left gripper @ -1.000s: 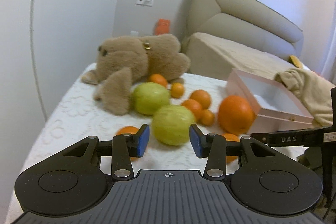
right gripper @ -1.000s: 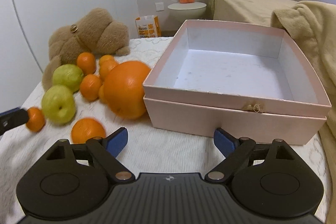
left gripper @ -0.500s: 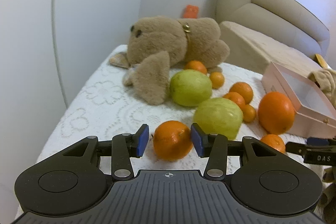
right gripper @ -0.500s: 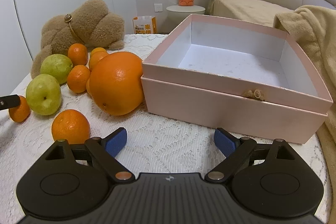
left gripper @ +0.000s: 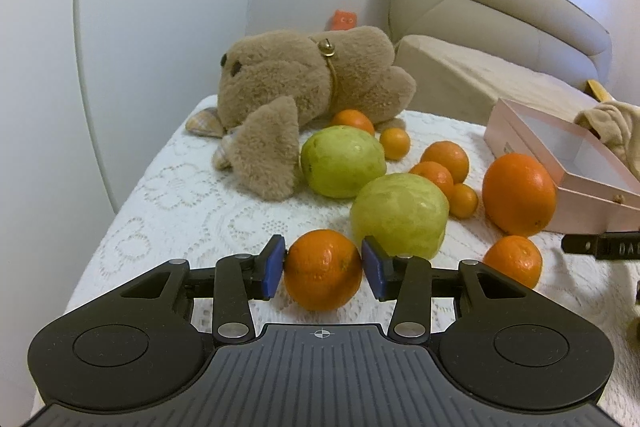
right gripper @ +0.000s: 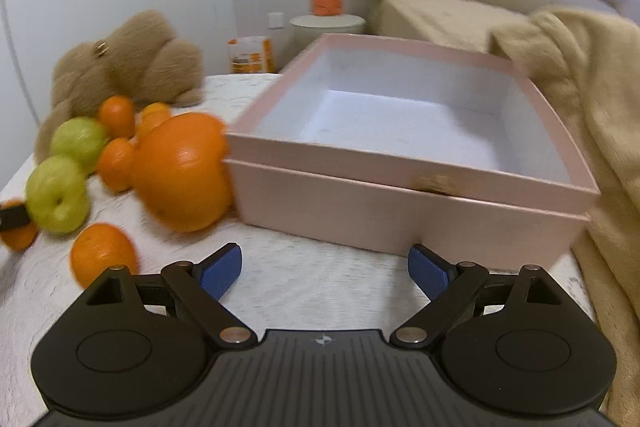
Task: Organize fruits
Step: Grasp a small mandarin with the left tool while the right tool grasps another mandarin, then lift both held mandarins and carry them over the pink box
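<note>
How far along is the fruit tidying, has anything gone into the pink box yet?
Barely started. The pink box holds no fruit. In hand: the left gripper is closing its jaws around a small orange on the lace cloth. The right gripper is open with nothing between its jaws. Left: two green fruits, the big orange and several small oranges beside the plush toy.

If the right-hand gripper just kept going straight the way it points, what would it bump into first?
Probably the near wall of the open pink cardboard box. The right gripper is open, with only white lace cloth before it; depth is uncertain.
</note>
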The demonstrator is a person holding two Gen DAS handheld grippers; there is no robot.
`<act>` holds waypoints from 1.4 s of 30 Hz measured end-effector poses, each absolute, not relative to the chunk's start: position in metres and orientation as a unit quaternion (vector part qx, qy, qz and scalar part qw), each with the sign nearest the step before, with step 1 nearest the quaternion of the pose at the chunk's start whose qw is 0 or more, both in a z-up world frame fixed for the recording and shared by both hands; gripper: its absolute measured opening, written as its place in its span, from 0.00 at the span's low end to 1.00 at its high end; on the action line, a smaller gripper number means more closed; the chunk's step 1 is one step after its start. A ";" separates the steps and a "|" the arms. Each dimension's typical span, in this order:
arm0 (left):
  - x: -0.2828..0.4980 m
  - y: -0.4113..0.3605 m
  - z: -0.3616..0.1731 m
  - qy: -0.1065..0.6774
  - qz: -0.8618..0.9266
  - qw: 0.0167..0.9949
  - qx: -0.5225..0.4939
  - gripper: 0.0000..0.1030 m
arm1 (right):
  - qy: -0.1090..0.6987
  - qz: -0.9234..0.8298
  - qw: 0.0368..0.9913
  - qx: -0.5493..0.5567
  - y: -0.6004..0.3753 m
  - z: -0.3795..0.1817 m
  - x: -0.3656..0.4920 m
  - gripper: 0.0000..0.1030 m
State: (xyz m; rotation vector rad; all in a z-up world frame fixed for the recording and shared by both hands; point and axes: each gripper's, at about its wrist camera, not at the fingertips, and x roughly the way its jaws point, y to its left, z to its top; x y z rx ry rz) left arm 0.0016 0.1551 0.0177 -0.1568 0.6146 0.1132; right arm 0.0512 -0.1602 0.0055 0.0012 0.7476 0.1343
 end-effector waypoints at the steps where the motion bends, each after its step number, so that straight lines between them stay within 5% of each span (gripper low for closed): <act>1: -0.001 0.155 0.018 0.300 0.055 0.949 -0.077 0.45 | 0.370 0.057 0.927 0.012 -0.167 0.005 0.053 0.88; 12: -0.024 0.150 0.031 0.303 -0.028 0.944 -0.129 0.45 | 0.368 -0.015 0.929 0.033 -0.194 0.005 0.060 0.88; 27: -0.024 0.130 0.020 0.329 -0.033 0.938 -0.102 0.45 | 0.396 0.213 0.893 0.011 -0.081 0.022 0.041 0.85; 39: -0.024 0.128 0.019 0.327 -0.029 0.940 -0.099 0.46 | 0.415 0.249 0.875 -0.027 -0.055 0.017 0.042 0.43; 42: -0.023 0.127 0.018 0.325 -0.027 0.940 -0.097 0.46 | 0.411 0.242 0.878 -0.022 -0.062 0.021 0.038 0.43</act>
